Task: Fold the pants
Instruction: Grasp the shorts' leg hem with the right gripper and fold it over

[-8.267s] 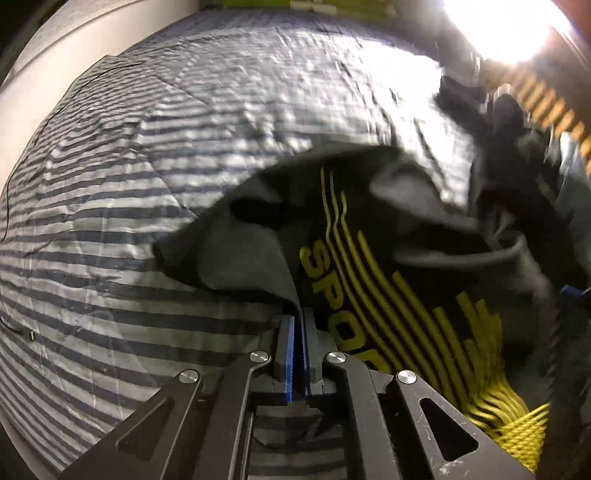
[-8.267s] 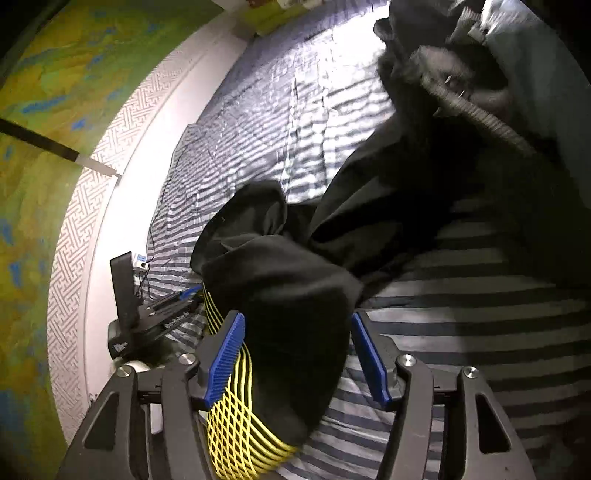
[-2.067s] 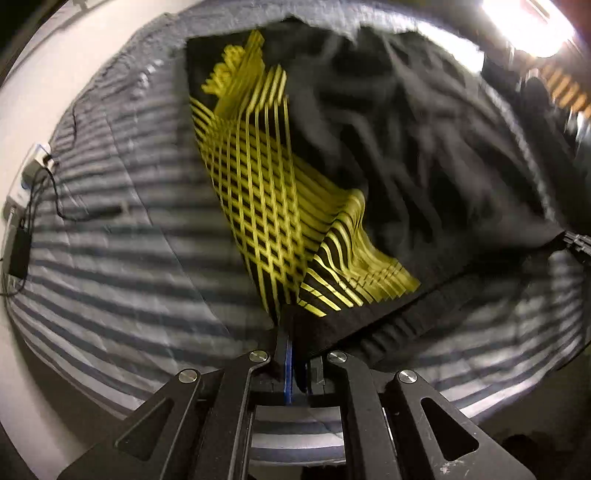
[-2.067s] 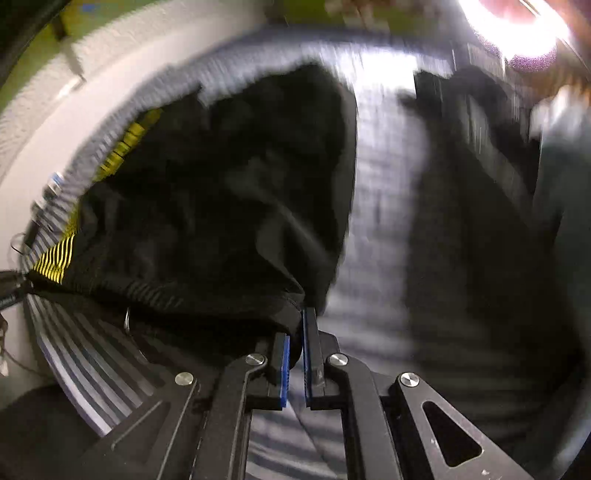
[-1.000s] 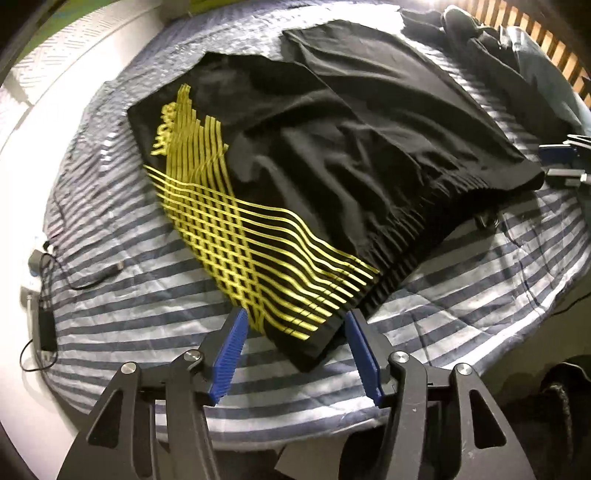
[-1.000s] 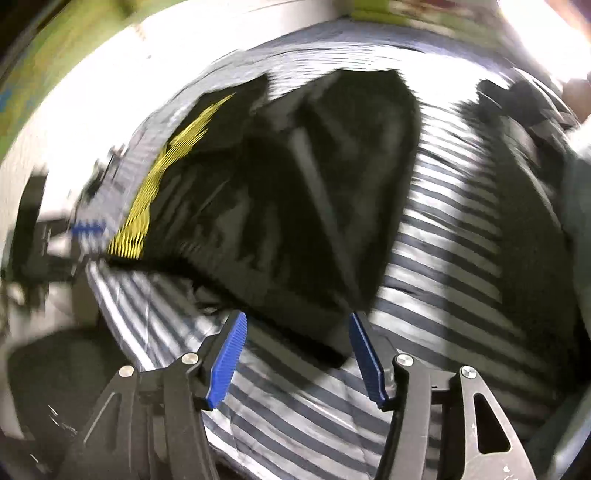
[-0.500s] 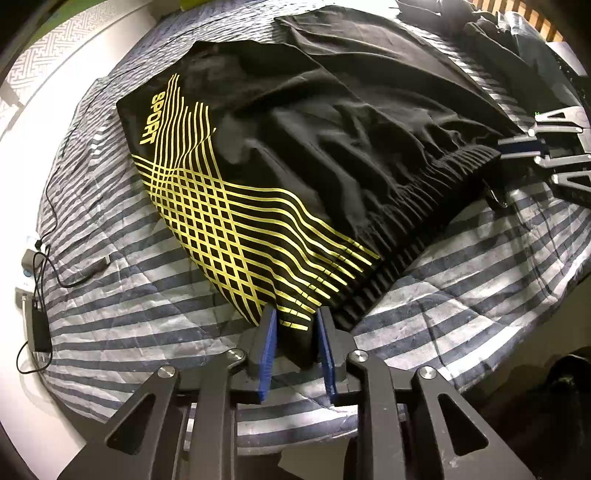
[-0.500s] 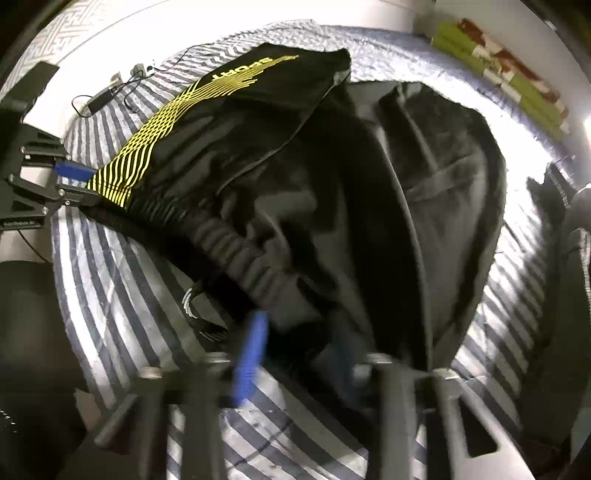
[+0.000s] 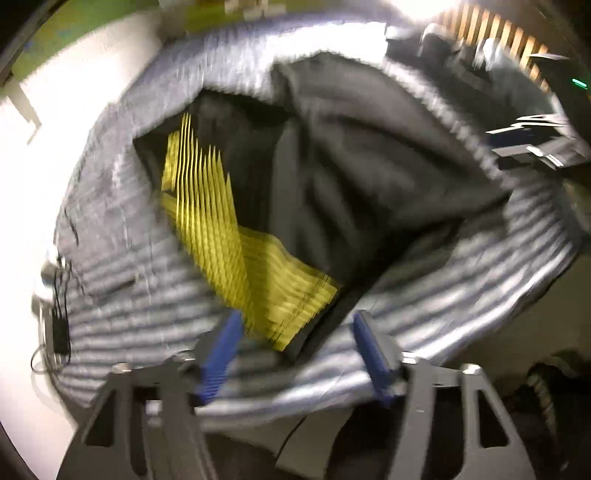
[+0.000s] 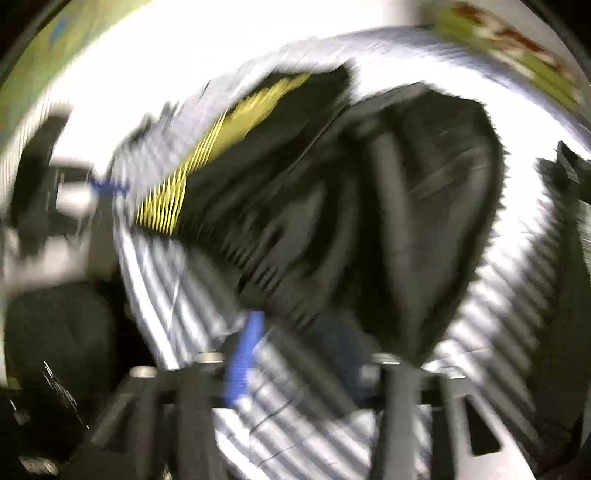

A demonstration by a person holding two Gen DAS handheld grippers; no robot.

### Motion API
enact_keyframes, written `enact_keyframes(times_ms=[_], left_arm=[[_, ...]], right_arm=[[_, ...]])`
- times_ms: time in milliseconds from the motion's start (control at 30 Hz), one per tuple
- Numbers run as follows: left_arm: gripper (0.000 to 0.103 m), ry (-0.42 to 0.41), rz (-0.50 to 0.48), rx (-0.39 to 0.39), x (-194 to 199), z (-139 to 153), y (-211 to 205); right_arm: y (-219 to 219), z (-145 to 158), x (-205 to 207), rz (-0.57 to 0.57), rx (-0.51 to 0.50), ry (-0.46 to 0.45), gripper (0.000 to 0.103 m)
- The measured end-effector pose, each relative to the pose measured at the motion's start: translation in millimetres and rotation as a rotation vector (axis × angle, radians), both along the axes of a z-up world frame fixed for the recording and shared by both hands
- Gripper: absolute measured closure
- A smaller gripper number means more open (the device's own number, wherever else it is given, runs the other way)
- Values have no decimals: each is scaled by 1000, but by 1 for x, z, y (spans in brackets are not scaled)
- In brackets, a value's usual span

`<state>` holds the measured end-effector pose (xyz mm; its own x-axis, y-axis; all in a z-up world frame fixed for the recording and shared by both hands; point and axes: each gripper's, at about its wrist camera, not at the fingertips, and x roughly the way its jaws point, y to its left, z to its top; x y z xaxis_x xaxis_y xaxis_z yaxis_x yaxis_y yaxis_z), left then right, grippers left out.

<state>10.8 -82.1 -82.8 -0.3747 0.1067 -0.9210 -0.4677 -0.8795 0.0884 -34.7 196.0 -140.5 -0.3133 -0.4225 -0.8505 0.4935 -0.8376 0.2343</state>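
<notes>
Black sport pants (image 9: 351, 177) with a yellow line pattern (image 9: 229, 236) lie spread on the striped bed. Both views are motion-blurred. My left gripper (image 9: 295, 354) is open at the near bed edge, and the yellow-printed waistband corner lies between its blue pads without being pinched. The right gripper (image 9: 524, 144) shows at the far right by the other waistband end. In the right wrist view the pants (image 10: 388, 184) fill the middle. My right gripper (image 10: 314, 365) stands open just short of the dark waistband. The left gripper (image 10: 92, 188) appears at the left edge.
The grey-striped sheet (image 9: 122, 295) covers the bed. Cables and a charger (image 9: 59, 325) lie at its left edge. Other dark clothes (image 9: 443, 48) are piled near wooden slats (image 9: 498, 33). A dark bundle (image 10: 55, 332) sits beyond the near bed edge.
Half a second ago my left pads were nearly closed around the waistband corner; now they stand wide apart. Both cameras are moving fast, and the pants look more bunched.
</notes>
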Motion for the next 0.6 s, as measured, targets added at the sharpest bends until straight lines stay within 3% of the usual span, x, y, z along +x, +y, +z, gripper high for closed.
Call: enact_keyframes(times_ms=[133,233,367,500,600], left_arm=[[28,34,-95,94,-6,12,65],[25,31,-186,133,-17,0,140],[23,-38,-255,173,-27,-34,214],[17,-65,-347,55,-19,-73,256],[18,-69,-377,35,-19,-89,262]], right_arm=[[76,15,-58,-319,-157,-21,51],[112,13,-97,-452,-271,-79,51],[132,-1,-140,-516,-278,-139,51],[130,-18,-175,-535,-292,-186,51],[126,-30,-206,-570,-282,-193,50]])
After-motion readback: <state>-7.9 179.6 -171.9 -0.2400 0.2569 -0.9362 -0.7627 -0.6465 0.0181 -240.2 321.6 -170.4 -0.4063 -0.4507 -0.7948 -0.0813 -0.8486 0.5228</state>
